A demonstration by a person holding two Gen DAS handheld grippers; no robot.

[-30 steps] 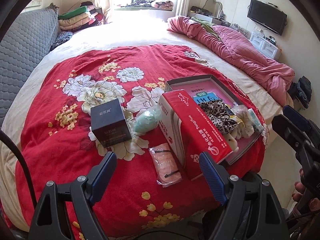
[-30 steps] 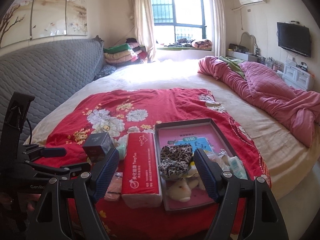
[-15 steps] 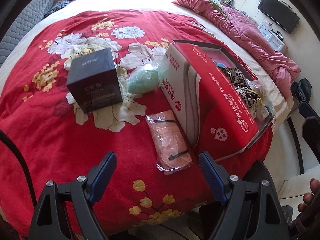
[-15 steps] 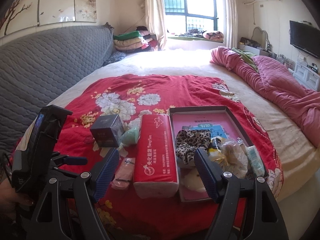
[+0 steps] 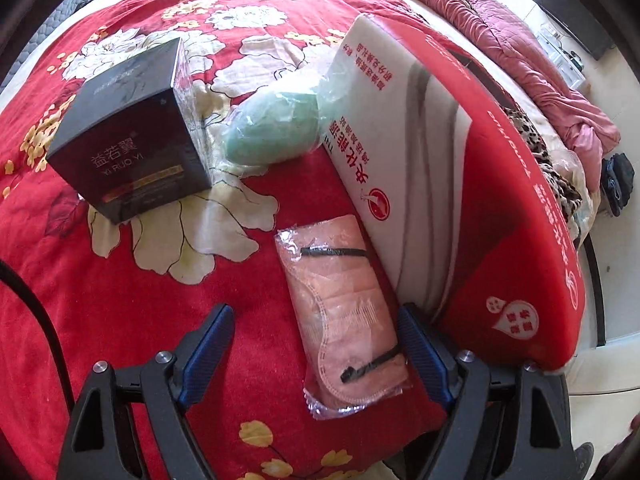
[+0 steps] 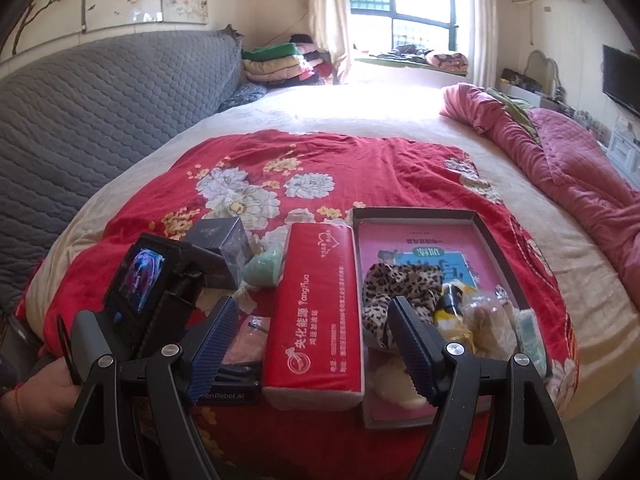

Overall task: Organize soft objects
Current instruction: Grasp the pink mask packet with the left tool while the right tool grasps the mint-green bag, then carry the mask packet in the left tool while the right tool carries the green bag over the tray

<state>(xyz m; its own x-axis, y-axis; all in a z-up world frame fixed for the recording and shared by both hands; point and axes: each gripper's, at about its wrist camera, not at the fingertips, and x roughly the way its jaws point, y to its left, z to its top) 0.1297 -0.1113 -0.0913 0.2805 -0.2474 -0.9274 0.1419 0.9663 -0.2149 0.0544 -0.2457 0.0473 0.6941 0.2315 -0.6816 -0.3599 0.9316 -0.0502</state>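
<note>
L gripper (image 5: 316, 354) wide open, nothing held. Vs 1 s ago it has dropped low and closed in on the near edge of the bed: the pink bagged mask (image 5: 346, 316) was small and far below it then, now it fills the gap, lying mostly between the blue pads, nearer the right pad (image 5: 420, 350). Contact w/ pads: can't tell, looks apart. Judgement: pre-grasp on the mask, first soft item likely to go into the tray; nothing moved yet, task barely started.

R gripper (image 6: 316, 344) also wide open, empty; hangs back near the bed edge, has only come a bit closer and lower over the last sec.

Outward, L view: red tissue pack (image 5: 460, 184) touching mask's right side, stands close to right pad, so snag risk on closing. Green bagged soft thing (image 5: 272, 126) far of mask, against the pack's far left end. Black box (image 5: 128, 136) far left, apart. All on red floral blanket (image 5: 100, 300).

View diffs: R view shows the tray (image 6: 500, 248) right of the pack w/ leopard fabric (image 6: 400, 284), yellow item, clear bags inside; L view sees only a sliver of that. R view also shows L gripper body w/ screen from the side and holder's hand; mask mostly hidden there. L view alone gives the mask-to-pad alignment.
</note>
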